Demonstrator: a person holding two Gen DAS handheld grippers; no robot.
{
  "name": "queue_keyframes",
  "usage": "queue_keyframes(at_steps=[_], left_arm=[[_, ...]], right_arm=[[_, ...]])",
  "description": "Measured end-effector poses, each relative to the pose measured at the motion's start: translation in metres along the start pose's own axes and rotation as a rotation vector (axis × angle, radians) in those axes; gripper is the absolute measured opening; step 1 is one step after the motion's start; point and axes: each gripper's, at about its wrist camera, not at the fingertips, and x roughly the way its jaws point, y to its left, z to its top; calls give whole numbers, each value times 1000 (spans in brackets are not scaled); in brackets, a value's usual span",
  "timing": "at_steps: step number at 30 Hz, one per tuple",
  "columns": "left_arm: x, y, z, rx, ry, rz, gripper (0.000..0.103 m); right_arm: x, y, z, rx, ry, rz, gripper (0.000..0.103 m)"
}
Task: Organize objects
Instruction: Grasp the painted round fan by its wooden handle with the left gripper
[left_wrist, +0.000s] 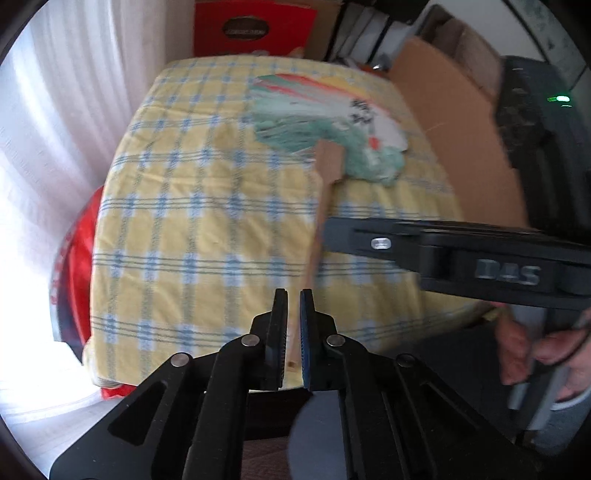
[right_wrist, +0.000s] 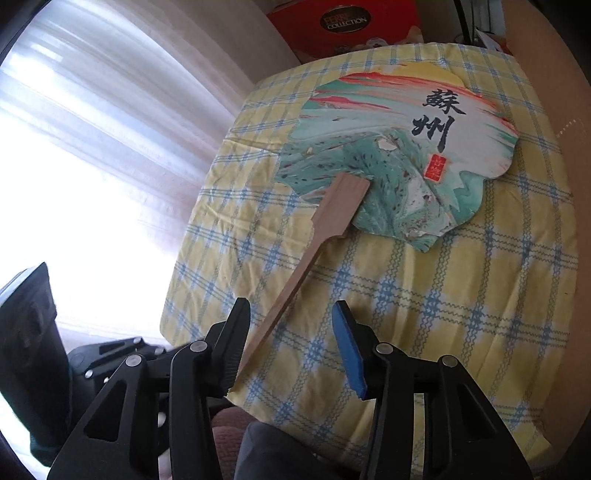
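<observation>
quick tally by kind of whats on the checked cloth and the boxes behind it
paper fan: 1
checked cloth: 1
red box: 1
brown cardboard box: 1
total: 4

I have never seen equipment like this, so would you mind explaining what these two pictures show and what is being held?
No robot here: a person holds a hand-operated two-finger gripper in each hand, and each picture comes from a fisheye camera on one gripper, looking forward along its fingers.

In the left camera's picture, the left gripper is shut on the end of the wooden handle of a painted paper fan. The right gripper's black body crosses the picture, with the person's hand below it.

In the right camera's picture, the right gripper stands open around the same handle, one finger close against it. The fan lies on a yellow-and-blue checked cloth.
</observation>
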Motion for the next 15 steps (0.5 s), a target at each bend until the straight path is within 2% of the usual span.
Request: queue_keyframes(at_steps=[4,5,12,15], left_arm=[[5,2,-1,-14,-10,-31,38],[7,2,-3,-17,-9,-46,40],[13,-12,-2,49,-21,41,40],[15,-16,-2,78,-31,101,30]], right_arm=[[-7,-2,4,-9,-25,-30,48],[-9,-3,3,-12,-29,-39,48],[-10,-6,4,-10,-28,-44,48],[-9,-6,4,-9,-27,-44,48]])
